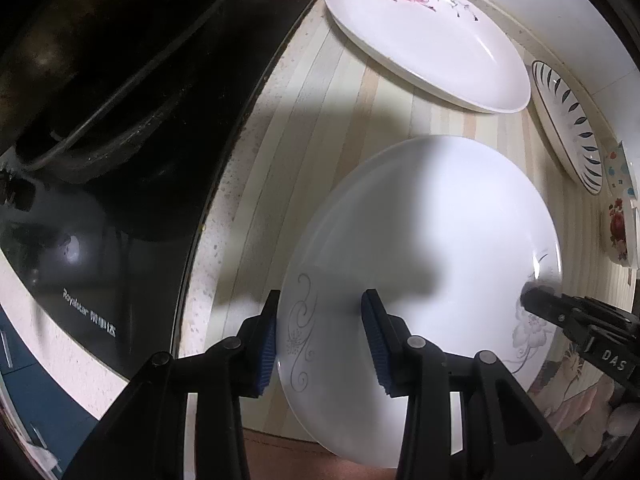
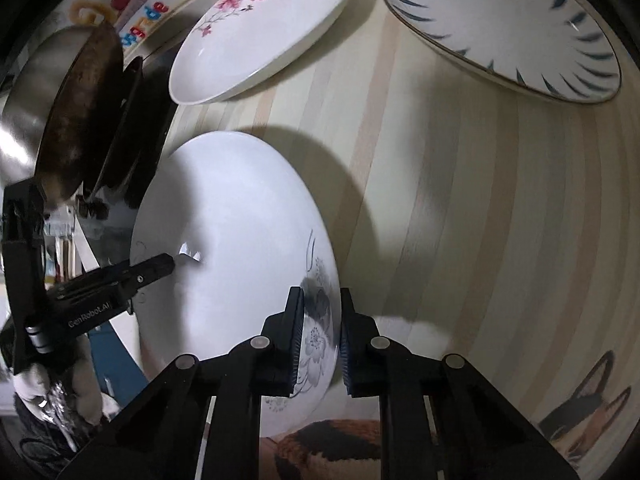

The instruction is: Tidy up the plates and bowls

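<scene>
A large white plate with a grey flower print [image 1: 424, 248] [image 2: 236, 248] is held above the striped counter. My left gripper [image 1: 320, 340] straddles its left rim with the jaws wide apart, the pads not pressed on the rim. My right gripper [image 2: 318, 340] is shut on the plate's right rim at the grey flower; it shows in the left wrist view [image 1: 568, 312]. An oval white dish with pink roses [image 1: 424, 36] [image 2: 264, 32] lies behind. A plate with dark blue rays [image 1: 568, 124] [image 2: 504, 28] lies at the far right.
A black induction cooker [image 1: 100, 280] with a dark wok [image 1: 100, 52] [image 2: 76, 120] stands at the left. A small bowl with red roses [image 1: 620, 232] sits at the right edge. The striped counter [image 2: 460, 220] spreads to the right.
</scene>
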